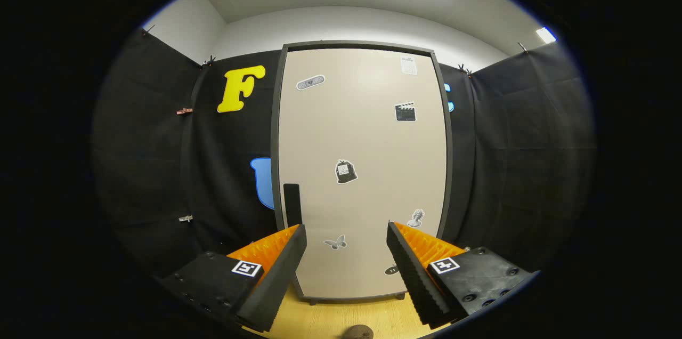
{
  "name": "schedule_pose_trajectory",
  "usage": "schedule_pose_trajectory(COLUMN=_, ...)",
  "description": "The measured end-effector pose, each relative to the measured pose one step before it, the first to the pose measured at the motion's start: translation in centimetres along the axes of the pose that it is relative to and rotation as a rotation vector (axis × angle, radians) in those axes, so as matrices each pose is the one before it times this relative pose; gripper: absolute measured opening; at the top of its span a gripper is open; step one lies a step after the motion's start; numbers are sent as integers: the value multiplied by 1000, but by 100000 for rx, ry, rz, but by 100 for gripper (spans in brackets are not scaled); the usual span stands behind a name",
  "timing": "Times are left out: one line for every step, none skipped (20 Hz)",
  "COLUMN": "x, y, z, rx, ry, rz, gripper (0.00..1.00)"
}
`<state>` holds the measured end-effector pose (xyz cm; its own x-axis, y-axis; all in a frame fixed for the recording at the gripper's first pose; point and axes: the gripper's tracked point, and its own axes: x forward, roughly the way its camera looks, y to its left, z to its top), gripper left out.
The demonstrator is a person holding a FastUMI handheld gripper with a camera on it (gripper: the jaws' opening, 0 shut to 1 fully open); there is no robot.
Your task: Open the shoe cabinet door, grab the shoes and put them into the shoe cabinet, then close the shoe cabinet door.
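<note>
The gripper stands wide apart, its two ribbed fingers holding nothing, aimed straight at the shoe cabinet just ahead. The cabinet stands upright on the wooden floor, its back to the black cloth wall, with its single beige door closed flush inside a dark frame.

One dark vertical handle sits on the door's left edge, above the left fingertip; that is the place to take hold. It looks rigid and slim, so the fingers should close across it squarely and pull outward. Judging by a flat panel of this kind, the door should swing lightly, hinged on the right edge, though the hinges cannot be seen.

Counted: one cabinet, one door, one handle, and seven small stickers scattered over the door face. A rounded dark object lies on the floor between the fingers, close to the camera; it may be the toe of a shoe, but too little shows to tell.
</note>
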<state>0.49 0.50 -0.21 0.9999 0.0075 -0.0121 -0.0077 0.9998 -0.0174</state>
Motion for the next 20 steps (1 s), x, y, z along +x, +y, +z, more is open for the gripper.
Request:
schedule_pose_trajectory(x=41, y=81, z=23, rx=90, ry=-87, rz=137, gripper=98)
schedule_pose_trajectory(x=100, y=204, z=-40, rx=345, ry=212, rz=446, gripper=98)
schedule_pose_trajectory(x=131, y=195, z=-138, rx=249, ry=342, rz=326, gripper=98)
schedule_pose_trajectory(x=145, y=416, z=-201, rx=206, ry=715, rz=752, gripper=98)
schedule_pose_trajectory(x=215, y=571, z=-204, rx=28, ry=609, rz=882, gripper=98)
schedule_pose_trajectory(x=291, y=512, z=-231, rx=-96, ry=459, rz=622, gripper=98)
schedule_pose_trajectory(x=325, y=645, z=-189, rx=156, ry=382, rz=818, gripper=98)
schedule_pose_trajectory(x=392, y=752, z=-213, rx=419, ry=451, rz=920, gripper=98)
schedule_pose_trajectory(x=423, y=657, z=-256, rx=315, ry=272, rz=804, gripper=98)
schedule_pose_trajectory(x=485, y=718, z=-173, rx=71, ry=208, rz=720, gripper=98)
schedule_pose_trajectory(x=531, y=690, z=-179, rx=-189, ry=181, rz=675, gripper=98)
schedule_pose_trajectory(x=558, y=647, z=-180, rx=-146, ry=196, rz=613, gripper=98)
schedule_pose_trajectory(x=627, y=590, z=-196, rx=253, ry=282, rz=435, gripper=98)
schedule_pose_trajectory(x=753, y=425, z=-189, rx=484, ry=272, rz=-130, gripper=98)
schedule_pose_trajectory(x=791, y=372, z=-248, rx=619, ry=382, rz=-218, gripper=98)
schedule_pose_trajectory(x=881, y=382, z=-277, rx=563, ry=730, rz=-142, gripper=98)
schedule_pose_trajectory(x=906, y=333, z=-363, rx=334, ry=843, rz=-310, gripper=98)
schedule_pose_trajectory(x=922, y=290, z=-337, rx=-75, ry=795, rz=-329, gripper=98)
schedule_pose_trajectory(x=906, y=194, z=-305, rx=-329, ry=571, rz=-516, gripper=98)
schedule_pose_trajectory(x=901, y=63, z=-335, rx=-521, ry=332, rz=-911, gripper=98)
